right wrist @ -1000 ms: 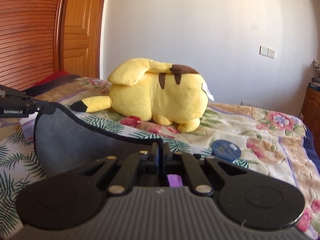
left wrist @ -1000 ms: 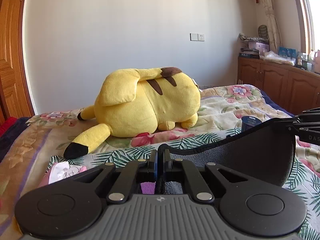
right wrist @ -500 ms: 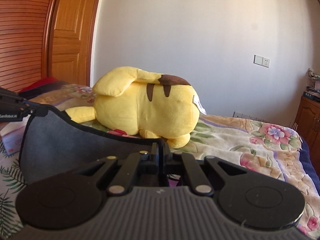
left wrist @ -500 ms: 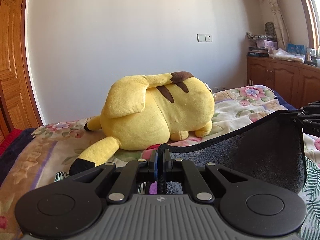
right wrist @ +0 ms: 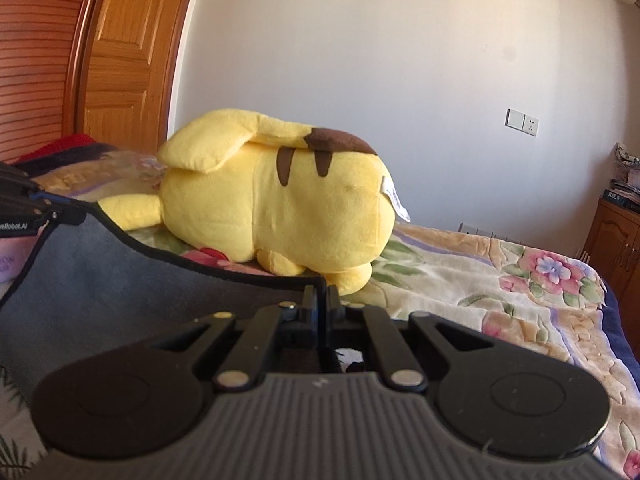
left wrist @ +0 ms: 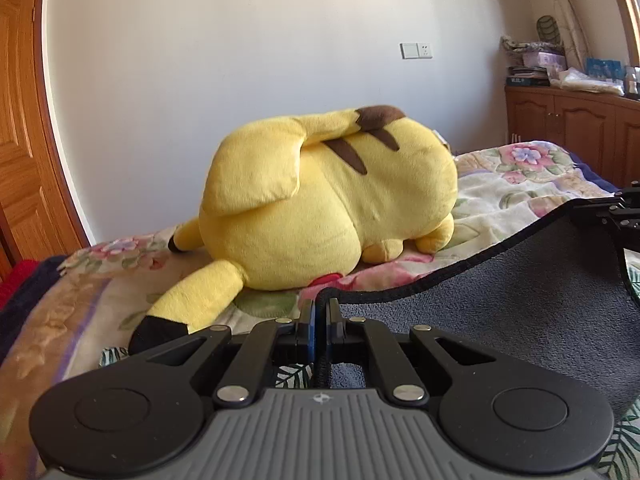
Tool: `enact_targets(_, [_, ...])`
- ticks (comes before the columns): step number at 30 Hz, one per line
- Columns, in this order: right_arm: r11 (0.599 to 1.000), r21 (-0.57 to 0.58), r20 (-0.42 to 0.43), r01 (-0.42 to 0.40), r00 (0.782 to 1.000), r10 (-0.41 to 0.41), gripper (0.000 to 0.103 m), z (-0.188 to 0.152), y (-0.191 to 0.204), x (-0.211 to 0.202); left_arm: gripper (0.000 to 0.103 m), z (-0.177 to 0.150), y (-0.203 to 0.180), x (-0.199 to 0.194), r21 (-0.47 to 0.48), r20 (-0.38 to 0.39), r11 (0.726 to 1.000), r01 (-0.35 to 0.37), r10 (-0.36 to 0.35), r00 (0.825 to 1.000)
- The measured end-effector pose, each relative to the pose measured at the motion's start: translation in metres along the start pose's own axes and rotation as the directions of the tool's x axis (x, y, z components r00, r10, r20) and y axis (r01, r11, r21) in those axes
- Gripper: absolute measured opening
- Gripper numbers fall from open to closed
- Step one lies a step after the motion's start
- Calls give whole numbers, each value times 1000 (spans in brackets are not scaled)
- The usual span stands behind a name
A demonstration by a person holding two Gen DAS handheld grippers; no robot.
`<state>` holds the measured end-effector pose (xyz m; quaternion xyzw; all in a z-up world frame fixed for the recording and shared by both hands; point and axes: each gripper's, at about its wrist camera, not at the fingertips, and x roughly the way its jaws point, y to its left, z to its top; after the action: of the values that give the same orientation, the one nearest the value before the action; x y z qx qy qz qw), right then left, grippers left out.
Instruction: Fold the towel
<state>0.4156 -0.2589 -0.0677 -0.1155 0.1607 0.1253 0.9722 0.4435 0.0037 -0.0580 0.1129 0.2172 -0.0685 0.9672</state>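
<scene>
A dark grey towel [left wrist: 520, 292] with a black hem hangs stretched between my two grippers above the bed. My left gripper [left wrist: 319, 308] is shut on one corner of its top edge. My right gripper [right wrist: 319, 296] is shut on the other corner, and the towel [right wrist: 100, 280] sags to its left. Each gripper shows at the edge of the other's view: the right one [left wrist: 616, 212] and the left one [right wrist: 36, 204]. The towel's lower part is hidden below the gripper bodies.
A big yellow plush toy [left wrist: 328, 200] lies on the floral bedspread [left wrist: 512, 184] just beyond the towel; it also shows in the right wrist view [right wrist: 280, 208]. A wooden door [right wrist: 120, 60] stands at left, a wooden cabinet [left wrist: 572, 128] at right.
Both grippers have moved forward toward the plush toy with the towel held between them. The toy looms larger and the blue round object on the bed has dropped out of sight.
</scene>
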Motion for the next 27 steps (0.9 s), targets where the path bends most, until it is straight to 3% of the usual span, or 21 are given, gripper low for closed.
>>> enact_targets(6, [1000, -23, -42, 3, 999, -4, 4, -13, 5, 16, 0, -10, -1, 24, -8, -48, 1000, 1, -1, 999])
enact_targets(15, [1000, -4, -90, -7, 996, 6, 5, -23, 7, 25, 0, -16, -5, 31, -10, -85, 1000, -10, 9, 996])
enact_targets(18, [1000, -10, -90, 0, 996, -1, 6, -22, 9, 22, 10, -16, -5, 28, -16, -88, 1000, -5, 4, 996])
enact_targets(21, [1000, -3, -90, 4, 996, -5, 23, -19, 9, 18, 15, -13, -6, 21, -18, -83, 1000, 0, -1, 997])
enact_targets(22, [1000, -1, -87, 6, 996, -6, 38, -18, 8, 16, 22, -12, -7, 18, -21, -81, 1000, 1, -3, 997])
enact_targets(24, [1000, 4, -77, 13, 997, -12, 53, -15, 7, 9, 26, -10, -8, 12, -21, -76, 1000, 3, -5, 997])
enact_targets(27, [1000, 18, -78, 4, 997, -2, 53, -10, 5, 0, 31, -7, -10, 0, -24, -77, 1000, 10, -12, 997])
